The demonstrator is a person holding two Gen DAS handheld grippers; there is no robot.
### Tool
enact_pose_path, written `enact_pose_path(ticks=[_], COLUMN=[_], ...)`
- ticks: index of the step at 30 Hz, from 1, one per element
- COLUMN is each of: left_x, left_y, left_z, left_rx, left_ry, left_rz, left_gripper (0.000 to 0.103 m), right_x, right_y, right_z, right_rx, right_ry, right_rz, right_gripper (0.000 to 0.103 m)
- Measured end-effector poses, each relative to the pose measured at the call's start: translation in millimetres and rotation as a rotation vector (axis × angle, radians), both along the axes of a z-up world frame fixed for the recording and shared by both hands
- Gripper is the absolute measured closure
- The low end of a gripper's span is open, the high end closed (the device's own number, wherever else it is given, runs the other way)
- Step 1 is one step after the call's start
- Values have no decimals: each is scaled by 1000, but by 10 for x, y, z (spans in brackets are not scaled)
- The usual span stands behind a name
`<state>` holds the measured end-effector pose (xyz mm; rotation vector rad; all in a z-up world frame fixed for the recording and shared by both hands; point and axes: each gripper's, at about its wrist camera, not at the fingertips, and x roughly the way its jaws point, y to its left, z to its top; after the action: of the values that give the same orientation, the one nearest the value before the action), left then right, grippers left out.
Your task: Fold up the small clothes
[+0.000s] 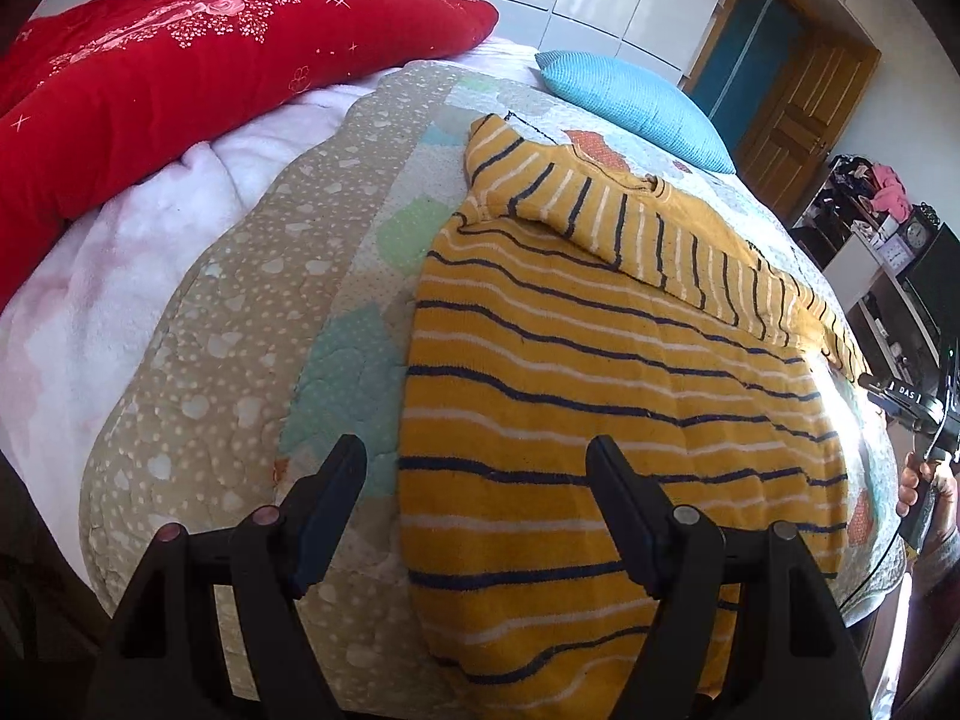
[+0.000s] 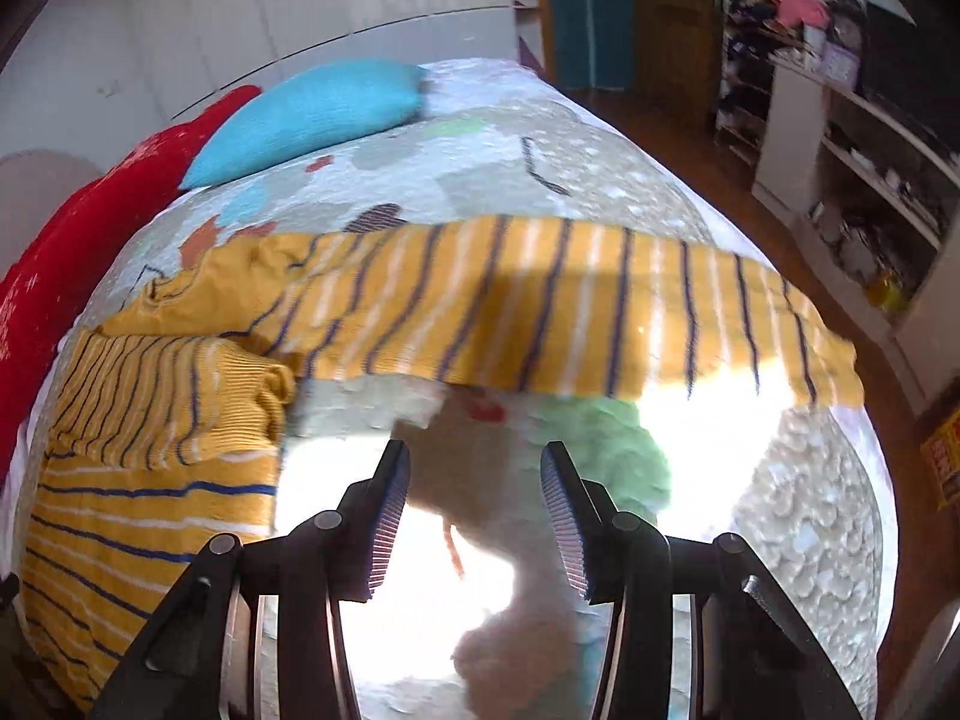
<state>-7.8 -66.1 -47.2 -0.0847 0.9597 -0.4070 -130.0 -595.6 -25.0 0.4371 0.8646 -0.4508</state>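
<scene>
A small yellow sweater (image 1: pixel 576 396) with navy and white stripes lies flat on the quilted bedspread (image 1: pixel 240 324). One sleeve (image 1: pixel 624 210) is folded across its chest. The other sleeve (image 2: pixel 600 312) stretches out sideways in the right wrist view, where the body (image 2: pixel 144 480) is at the left. My left gripper (image 1: pixel 477 456) is open above the sweater's hem and left edge, holding nothing. My right gripper (image 2: pixel 475 462) is open and empty over bare quilt (image 2: pixel 600 456), just short of the stretched sleeve.
A red quilt (image 1: pixel 180 78) and a blue pillow (image 1: pixel 636 102) lie at the head of the bed. A white fleece blanket (image 1: pixel 120 276) is at the left. Shelves with clutter (image 2: pixel 840 168) and a wooden door (image 1: pixel 804 114) stand beyond the bed's right edge.
</scene>
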Motion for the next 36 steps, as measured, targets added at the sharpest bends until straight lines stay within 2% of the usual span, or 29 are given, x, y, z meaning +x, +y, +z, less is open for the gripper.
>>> enact_pose_path(ticks=[5,7,9,13,16,18,19,20,22,26,27,29,30,31,33,36], left_x=[9,0,-15,-59,-40,69,182,274,641,1275,1446,1689,1812,1901,2018,2002], left_y=[-74,-143,-224,-340,-459,-564,-624,-665,-779,-983,-1031,-1060,-1039,-999,-810,-612], left_z=[-54,-57,-37,47,162,260,290,296,234,-28,-120,-235,-269,-283,-278,-228], left_rx=[-23,-14,8,3,25,36,38,34,-11,-150,-180,-213,-204,-202,-267,-213], left_ry=[31,34,24,5,-30,-76,-101,-111,-81,65,112,160,165,170,177,111], left_rz=[1,-2,-4,-18,-48,-73,-85,-87,-87,-105,-97,-56,-7,31,102,183], left_gripper=[28,28,28,28,28,22,12,10,10,10,15,45,79,98,98,98], right_x=[-486,-500,-364,280,762,992,1062,1098,1124,991,947,862,823,802,781,842], right_y=[-511,-559,-477,-18,423,694,817,917,1042,1095,1073,986,920,874,763,697], right_z=[-231,-262,-212,4,90,133,160,179,186,176,179,196,211,225,266,300], right_rx=[201,301,352,315,239,195,167,144,121,97,90,83,77,64,41,28], right_ry=[-80,-139,-198,-229,-203,-183,-179,-178,-182,-173,-169,-165,-161,-155,-146,-151], right_rz=[-142,-142,-91,81,197,250,266,279,296,293,288,277,270,260,244,246], right_gripper=[53,51,51,51,51,51,51,51,51,51,51,51,51,51,51,51])
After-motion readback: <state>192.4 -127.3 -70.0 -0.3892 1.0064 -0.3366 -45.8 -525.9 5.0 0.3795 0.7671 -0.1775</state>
